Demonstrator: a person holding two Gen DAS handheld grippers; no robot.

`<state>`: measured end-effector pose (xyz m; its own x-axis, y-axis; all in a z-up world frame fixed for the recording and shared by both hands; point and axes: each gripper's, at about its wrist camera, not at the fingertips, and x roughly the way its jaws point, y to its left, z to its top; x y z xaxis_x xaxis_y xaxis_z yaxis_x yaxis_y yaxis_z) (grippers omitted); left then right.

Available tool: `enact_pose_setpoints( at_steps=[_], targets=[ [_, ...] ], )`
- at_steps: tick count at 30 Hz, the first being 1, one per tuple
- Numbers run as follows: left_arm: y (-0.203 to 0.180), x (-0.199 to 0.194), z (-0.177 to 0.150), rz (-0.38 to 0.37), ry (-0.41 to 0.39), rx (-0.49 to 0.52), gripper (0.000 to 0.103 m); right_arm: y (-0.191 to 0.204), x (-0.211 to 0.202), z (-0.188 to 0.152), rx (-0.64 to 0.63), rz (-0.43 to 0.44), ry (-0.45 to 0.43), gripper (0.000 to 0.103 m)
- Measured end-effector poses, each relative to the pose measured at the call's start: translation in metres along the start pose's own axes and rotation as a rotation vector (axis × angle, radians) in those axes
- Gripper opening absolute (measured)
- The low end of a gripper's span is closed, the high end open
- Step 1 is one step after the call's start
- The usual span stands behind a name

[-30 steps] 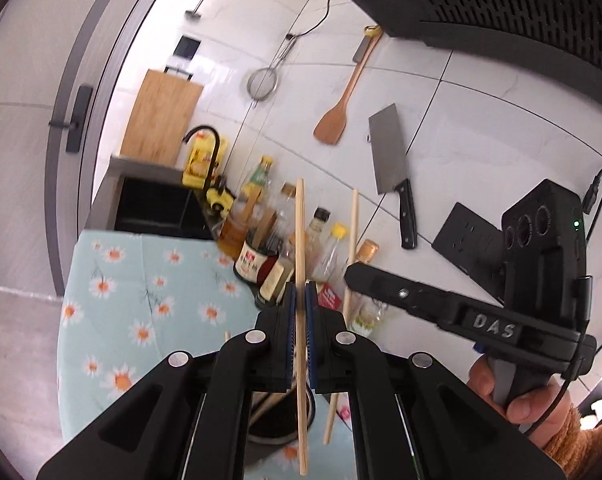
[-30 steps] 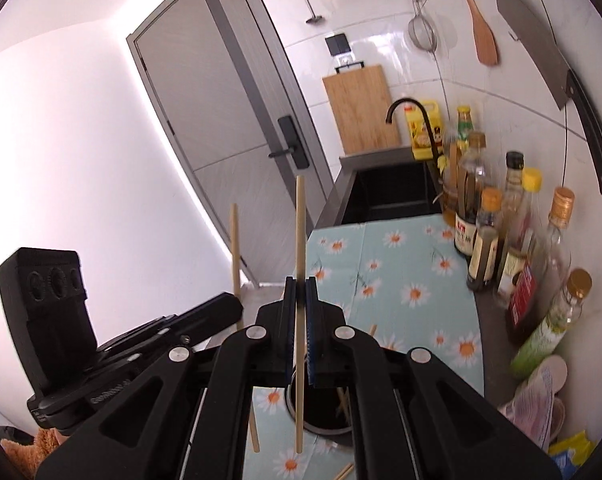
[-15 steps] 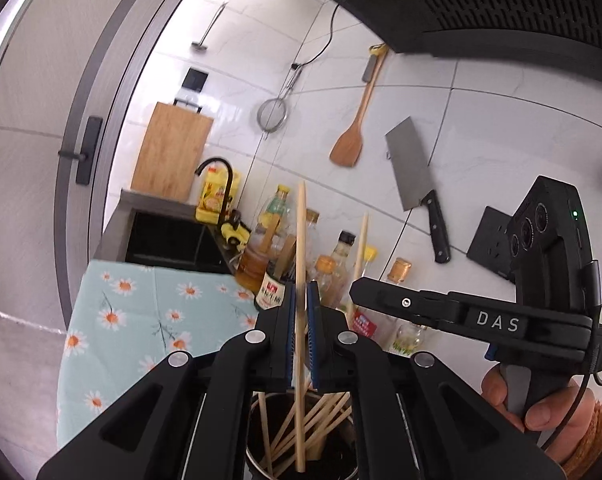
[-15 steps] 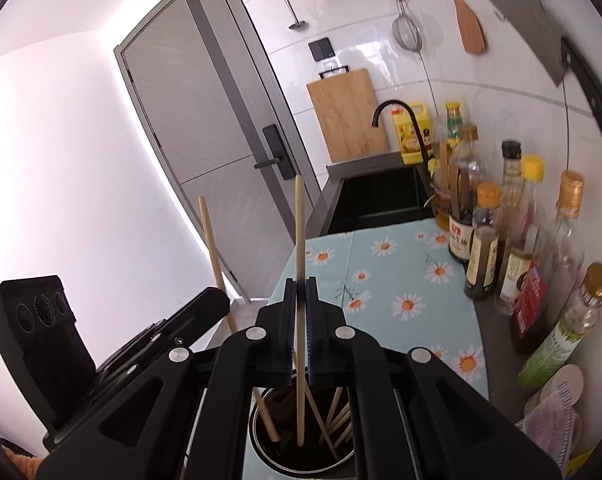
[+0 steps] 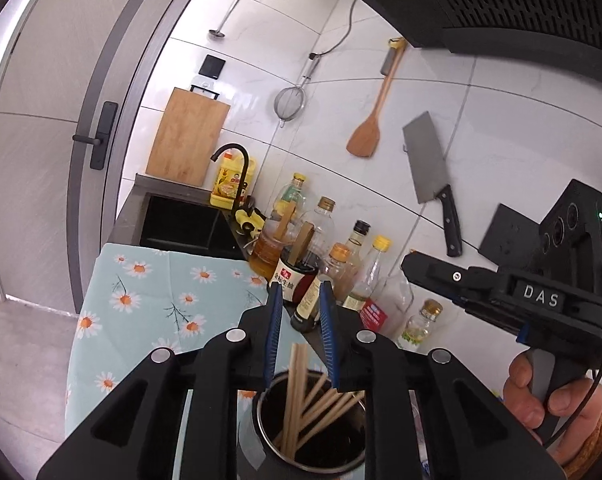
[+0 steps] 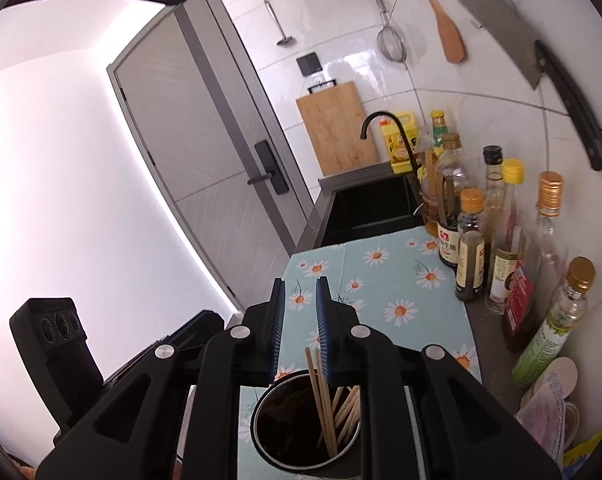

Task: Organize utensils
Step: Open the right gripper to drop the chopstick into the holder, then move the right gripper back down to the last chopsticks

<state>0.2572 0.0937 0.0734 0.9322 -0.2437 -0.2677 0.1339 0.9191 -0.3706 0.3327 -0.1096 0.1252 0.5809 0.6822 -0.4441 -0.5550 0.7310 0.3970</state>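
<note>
A round metal utensil holder (image 5: 261, 436) (image 6: 261, 432) stands on the daisy-print cloth (image 5: 141, 292) (image 6: 385, 280) and holds several wooden chopsticks (image 5: 297, 392) (image 6: 325, 396). My left gripper (image 5: 299, 332) is open and empty just above the holder's mouth. My right gripper (image 6: 299, 320) is open and empty above the same holder. The right gripper's body (image 5: 513, 300) shows at the right of the left wrist view, and the left gripper's body (image 6: 57, 344) at the lower left of the right wrist view.
Sauce and oil bottles (image 5: 333, 256) (image 6: 473, 248) line the wall. A black sink with faucet (image 5: 189, 224) (image 6: 373, 208) lies beyond the cloth. A cleaver (image 5: 433, 176), wooden spatula (image 5: 369, 132), strainer and cutting board (image 5: 189, 136) hang on the tiled wall. A door is at the left.
Both grippers held a chopstick upright, lowered them into the holder, then opened. The chopsticks now rest in the holder.
</note>
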Motion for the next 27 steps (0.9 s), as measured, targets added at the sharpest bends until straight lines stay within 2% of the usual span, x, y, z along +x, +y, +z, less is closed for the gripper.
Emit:
enact_pose_setpoints(
  at_steps=[2, 4, 9, 14, 17, 21, 24, 27],
  targets=[
    [-0.004, -0.006, -0.002, 0.005, 0.007, 0.017, 0.025, 0.002, -0.009, -0.006, 0.006, 0.006, 0.011, 0.021],
    [-0.006, -0.013, -0.004, 0.002, 0.022, 0.014, 0.027, 0.004, -0.017, -0.010, -0.008, -0.007, 0.038, 0.022],
    [-0.010, -0.032, -0.008, 0.012, 0.077, 0.026, 0.027, 0.007, -0.044, -0.023, 0.024, 0.000, 0.044, 0.024],
    [-0.015, -0.056, -0.015, -0.007, 0.129, 0.042, 0.027, 0.012, -0.066, -0.043, 0.057, -0.012, 0.101, 0.026],
    [-0.019, -0.070, -0.026, -0.019, 0.168, 0.066, 0.027, 0.016, -0.072, -0.055, 0.069, -0.048, 0.156, 0.033],
    [-0.021, -0.079, -0.044, -0.031, 0.251, 0.084, 0.028, 0.017, -0.072, -0.073, 0.111, -0.050, 0.237, 0.033],
    [-0.020, -0.083, -0.054, -0.050, 0.294, 0.089, 0.033, 0.018, -0.066, -0.091, 0.132, -0.074, 0.309, 0.033],
    [-0.017, -0.086, -0.066, -0.050, 0.331, 0.102, 0.033, 0.013, -0.056, -0.118, 0.197, -0.093, 0.405, 0.033]
  ],
)
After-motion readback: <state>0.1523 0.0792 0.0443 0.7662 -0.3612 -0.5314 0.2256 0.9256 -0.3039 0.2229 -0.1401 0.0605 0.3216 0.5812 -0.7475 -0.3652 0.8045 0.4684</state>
